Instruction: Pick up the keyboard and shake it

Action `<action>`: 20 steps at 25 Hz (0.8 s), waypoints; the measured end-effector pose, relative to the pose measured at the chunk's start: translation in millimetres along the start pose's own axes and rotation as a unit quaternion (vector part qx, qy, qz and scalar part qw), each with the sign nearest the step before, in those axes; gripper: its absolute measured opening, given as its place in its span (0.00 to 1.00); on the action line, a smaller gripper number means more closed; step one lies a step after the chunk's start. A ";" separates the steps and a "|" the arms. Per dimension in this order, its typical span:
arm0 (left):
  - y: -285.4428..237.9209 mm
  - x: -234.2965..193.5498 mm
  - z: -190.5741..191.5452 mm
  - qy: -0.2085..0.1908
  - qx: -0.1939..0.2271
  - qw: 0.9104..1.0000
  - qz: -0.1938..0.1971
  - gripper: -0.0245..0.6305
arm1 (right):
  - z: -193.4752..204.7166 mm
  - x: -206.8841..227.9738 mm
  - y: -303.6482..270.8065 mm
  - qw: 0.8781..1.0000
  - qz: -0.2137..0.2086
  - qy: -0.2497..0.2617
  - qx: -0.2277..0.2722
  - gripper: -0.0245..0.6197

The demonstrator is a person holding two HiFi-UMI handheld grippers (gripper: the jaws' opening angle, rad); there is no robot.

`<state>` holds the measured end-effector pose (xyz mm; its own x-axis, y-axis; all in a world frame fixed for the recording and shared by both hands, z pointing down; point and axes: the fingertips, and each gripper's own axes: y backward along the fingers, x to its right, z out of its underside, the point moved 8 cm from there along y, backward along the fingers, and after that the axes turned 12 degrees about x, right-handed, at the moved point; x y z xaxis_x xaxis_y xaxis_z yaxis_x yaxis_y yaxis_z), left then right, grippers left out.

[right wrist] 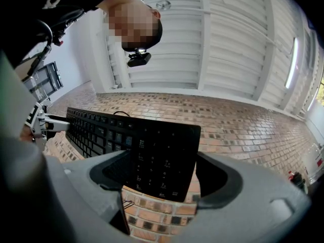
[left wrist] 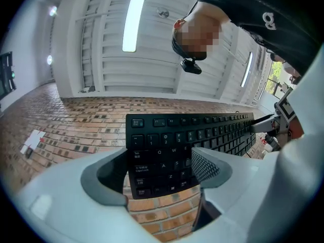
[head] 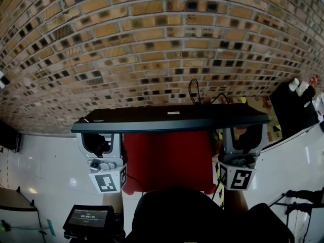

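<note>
Head view: your left gripper and right gripper each clamp an end of the keyboard mid-frame, so it's lifted and I'd say only shaking's left.

The keyboard is black, the brick floor is patterned tan, brown and black, and the fingers are grey.

Brickwork beneath a white panelled ceiling with strip lights.
</note>
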<state>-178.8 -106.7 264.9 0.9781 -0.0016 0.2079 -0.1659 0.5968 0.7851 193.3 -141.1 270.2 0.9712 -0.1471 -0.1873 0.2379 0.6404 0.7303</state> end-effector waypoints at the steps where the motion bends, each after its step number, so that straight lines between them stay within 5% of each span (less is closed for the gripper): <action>1: 3.4 1.0 3.9 0.003 -0.010 1.000 -0.001 0.65 | 4.0 -1.7 1.8 1.000 -0.001 -0.004 -0.012 0.64; 9: 56.8 10.1 44.8 0.038 -0.146 0.988 -0.023 0.65 | 49.4 -18.3 28.9 0.986 -0.035 -0.041 -0.155 0.64; 15: 102.2 15.5 80.3 0.075 -0.254 0.964 -0.033 0.65 | 86.8 -30.3 59.0 0.964 -0.061 -0.051 -0.255 0.63; 20: 124.8 20.7 89.6 0.085 -0.296 0.951 -0.038 0.65 | 100.1 -35.4 76.9 0.953 -0.070 -0.058 -0.289 0.63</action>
<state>-190.5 -104.2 419.5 0.9989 0.0381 0.0266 -0.0445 0.9472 0.3176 178.5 -162.1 398.8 0.9332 -0.3230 -0.1577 0.3516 0.9114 0.2139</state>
